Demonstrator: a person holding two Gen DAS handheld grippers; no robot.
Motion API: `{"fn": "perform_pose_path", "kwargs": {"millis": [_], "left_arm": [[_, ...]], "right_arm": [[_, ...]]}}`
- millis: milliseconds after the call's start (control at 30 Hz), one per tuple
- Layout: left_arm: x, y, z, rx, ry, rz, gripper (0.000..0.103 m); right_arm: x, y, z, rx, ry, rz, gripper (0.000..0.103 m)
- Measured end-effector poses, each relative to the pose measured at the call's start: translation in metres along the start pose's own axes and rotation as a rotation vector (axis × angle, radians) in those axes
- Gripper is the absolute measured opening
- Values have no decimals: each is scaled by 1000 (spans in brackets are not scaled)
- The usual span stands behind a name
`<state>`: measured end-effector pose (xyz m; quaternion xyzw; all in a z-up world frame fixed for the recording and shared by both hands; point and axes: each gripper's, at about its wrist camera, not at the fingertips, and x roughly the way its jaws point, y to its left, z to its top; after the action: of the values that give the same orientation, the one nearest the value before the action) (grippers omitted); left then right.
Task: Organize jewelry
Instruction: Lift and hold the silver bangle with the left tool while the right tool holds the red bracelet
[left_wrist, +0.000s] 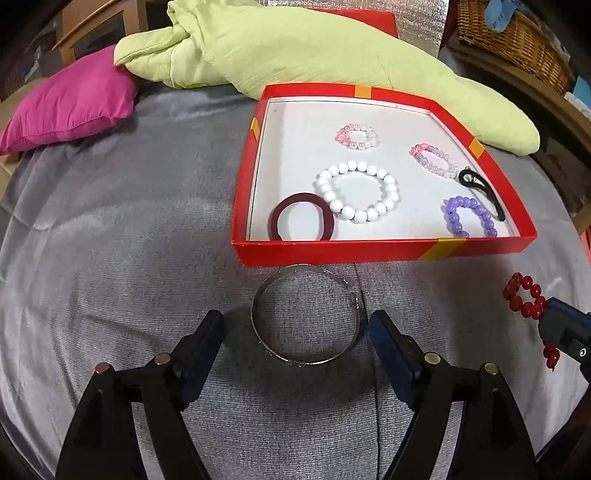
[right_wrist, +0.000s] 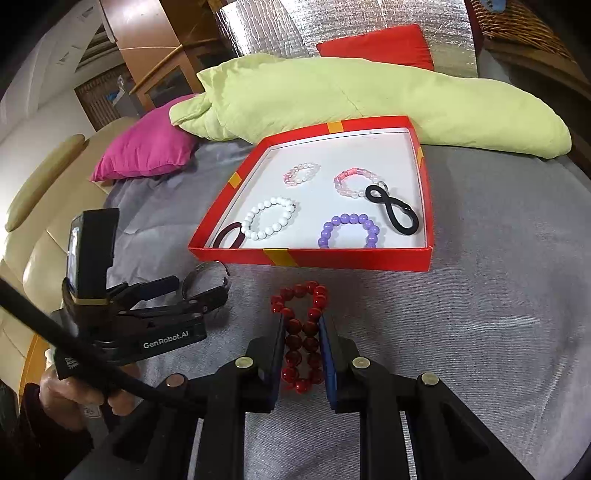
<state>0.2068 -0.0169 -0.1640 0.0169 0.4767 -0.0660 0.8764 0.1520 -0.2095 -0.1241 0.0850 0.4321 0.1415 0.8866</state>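
Silver bangle (left_wrist: 308, 314) lies on the grey bedspread (left_wrist: 129, 240) just before the red box (left_wrist: 384, 251), between the wide-open jaws of the left gripper (left_wrist: 295, 332), untouched. From the right wrist, the right gripper (right_wrist: 303, 347) has its jaws pinched on a red bead bracelet (right_wrist: 303, 332) resting on the bedspread.
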Motion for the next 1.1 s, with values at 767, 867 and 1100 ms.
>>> {"fn": "perform_pose_path", "kwargs": {"millis": [767,867,1100], "left_arm": [[-37,2,-10,55,-86,35,61],[-48,2,-11,69,-112,50,61],[-63,5,-11,72,-136,97,61]], "right_arm": [[0,6,2,6,-21,4,20],[2,9,3,3,-17,5,20],[10,16,3,-6,-4,3,20]]}}
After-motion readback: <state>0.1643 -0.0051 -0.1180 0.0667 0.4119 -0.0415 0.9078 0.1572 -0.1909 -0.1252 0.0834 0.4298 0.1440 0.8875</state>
